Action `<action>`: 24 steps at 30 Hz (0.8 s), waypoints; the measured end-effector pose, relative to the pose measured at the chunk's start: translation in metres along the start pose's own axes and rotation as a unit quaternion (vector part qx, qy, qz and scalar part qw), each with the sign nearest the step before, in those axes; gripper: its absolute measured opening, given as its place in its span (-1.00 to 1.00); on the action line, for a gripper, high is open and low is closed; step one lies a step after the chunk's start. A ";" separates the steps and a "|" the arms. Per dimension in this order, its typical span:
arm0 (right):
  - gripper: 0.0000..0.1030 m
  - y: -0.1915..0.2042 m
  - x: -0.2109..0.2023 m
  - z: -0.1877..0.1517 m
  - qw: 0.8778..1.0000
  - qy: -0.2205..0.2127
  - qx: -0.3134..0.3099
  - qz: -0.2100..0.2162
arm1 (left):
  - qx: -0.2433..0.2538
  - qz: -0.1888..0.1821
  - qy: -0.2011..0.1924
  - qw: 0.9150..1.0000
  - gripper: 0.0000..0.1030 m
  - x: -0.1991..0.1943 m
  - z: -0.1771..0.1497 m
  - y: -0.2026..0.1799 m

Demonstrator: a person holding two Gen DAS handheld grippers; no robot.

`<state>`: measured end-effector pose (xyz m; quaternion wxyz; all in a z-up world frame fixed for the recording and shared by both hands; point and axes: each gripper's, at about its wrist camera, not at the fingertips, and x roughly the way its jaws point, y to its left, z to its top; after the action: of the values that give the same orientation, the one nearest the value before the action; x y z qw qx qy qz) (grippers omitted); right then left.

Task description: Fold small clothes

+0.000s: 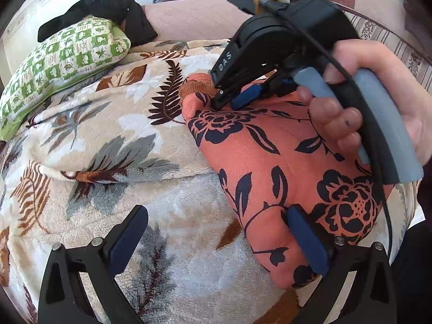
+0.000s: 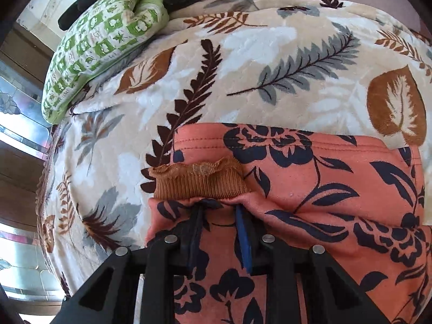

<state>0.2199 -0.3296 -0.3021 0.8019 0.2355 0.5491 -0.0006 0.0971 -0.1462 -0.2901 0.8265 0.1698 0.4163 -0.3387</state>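
Observation:
An orange garment with a dark floral print (image 1: 272,159) lies on a leaf-patterned blanket (image 1: 113,124). Its sleeve end has a brown ribbed cuff (image 2: 199,181), also seen in the left wrist view (image 1: 195,86). My right gripper (image 2: 220,208) is nearly closed, its fingers pinching the orange fabric just below the cuff; it shows in the left wrist view (image 1: 226,102), held by a hand. My left gripper (image 1: 216,232) is open wide, its right finger (image 1: 307,243) resting on the garment's near edge, its left finger over the blanket.
A green-and-white patterned pillow (image 1: 62,62) lies at the far left with black clothing (image 1: 108,8) on it. A pink bed surface (image 1: 189,19) lies beyond the blanket. A window side shows at the left in the right wrist view (image 2: 19,140).

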 end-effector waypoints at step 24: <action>-0.41 -0.114 -0.126 -0.115 0.986 -0.132 0.103 -0.017 | 0.010 0.005 -0.078 0.997 1.00 -0.028 0.020 -0.003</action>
<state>0.0392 -0.4198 -0.2666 0.8384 0.3055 0.4398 -0.1018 0.0948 -0.1480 -0.2555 0.8564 0.1533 0.3460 -0.3513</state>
